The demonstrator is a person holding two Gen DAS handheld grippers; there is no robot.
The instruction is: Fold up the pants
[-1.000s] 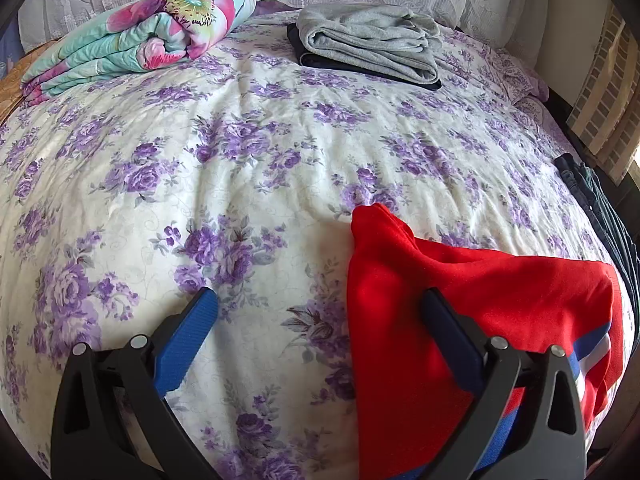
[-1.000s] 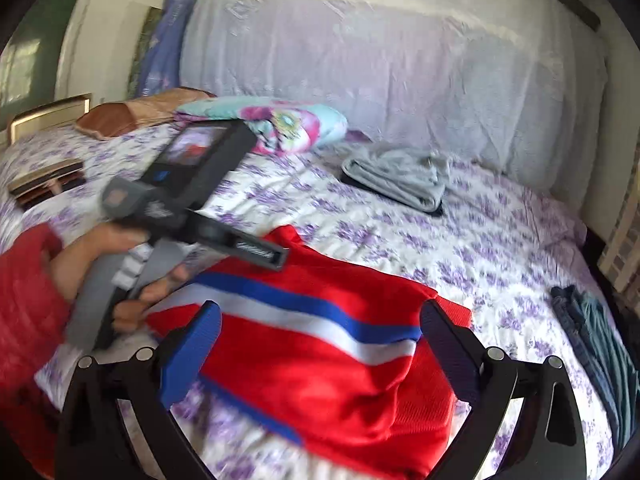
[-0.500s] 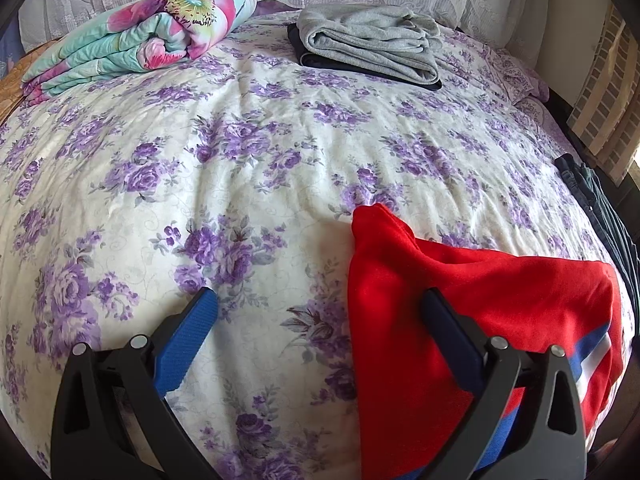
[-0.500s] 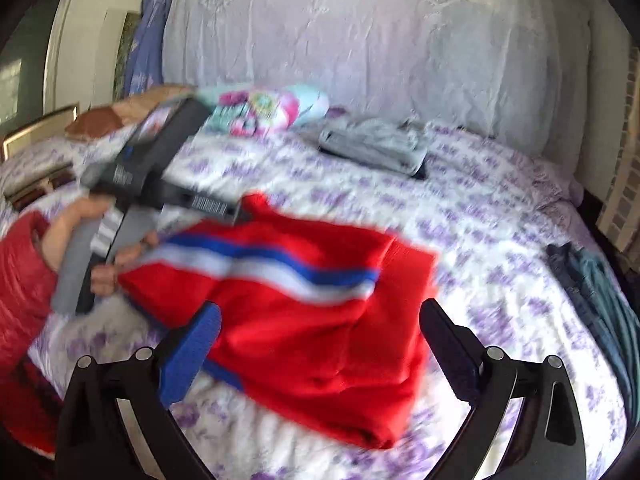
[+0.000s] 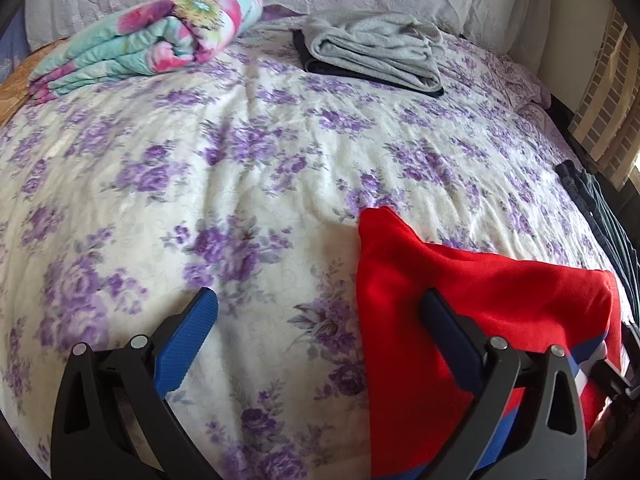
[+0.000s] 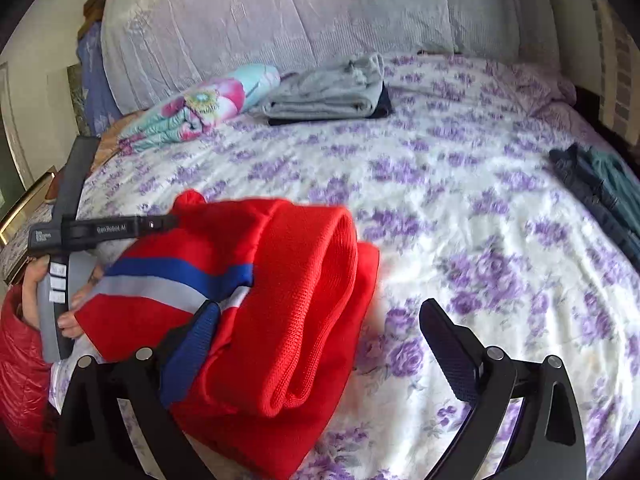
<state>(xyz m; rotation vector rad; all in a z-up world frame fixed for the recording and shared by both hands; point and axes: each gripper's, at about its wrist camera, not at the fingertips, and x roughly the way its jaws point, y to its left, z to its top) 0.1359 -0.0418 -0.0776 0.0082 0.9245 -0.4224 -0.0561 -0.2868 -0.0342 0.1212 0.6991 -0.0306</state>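
Note:
Red pants [image 5: 480, 280] with blue and white side stripes lie near the front edge of the flowered bed [image 5: 260, 160]. My left gripper [image 5: 320, 320] is open, its right finger over the pants' left part and its left finger over bare sheet. In the right wrist view the pants [image 6: 296, 280] are bunched, their right part doubled over in a thick roll. My right gripper [image 6: 320, 332] is open and low over the pants: its left finger touches the striped cloth, its right finger is over the sheet. A hand [image 6: 32, 284] holds the left tool's handle beside the pants.
A folded grey garment [image 5: 376, 48] on a dark one and a rolled floral blanket [image 5: 152, 40] sit at the back by the lace-covered pillows. Dark clothes [image 6: 600, 188] lie at the bed's right edge. Bare sheet fills the middle of the bed.
The right gripper has come down and in close to the pants. Their right part, flat a second ago, now stands doubled over toward the left. The left gripper has barely moved.

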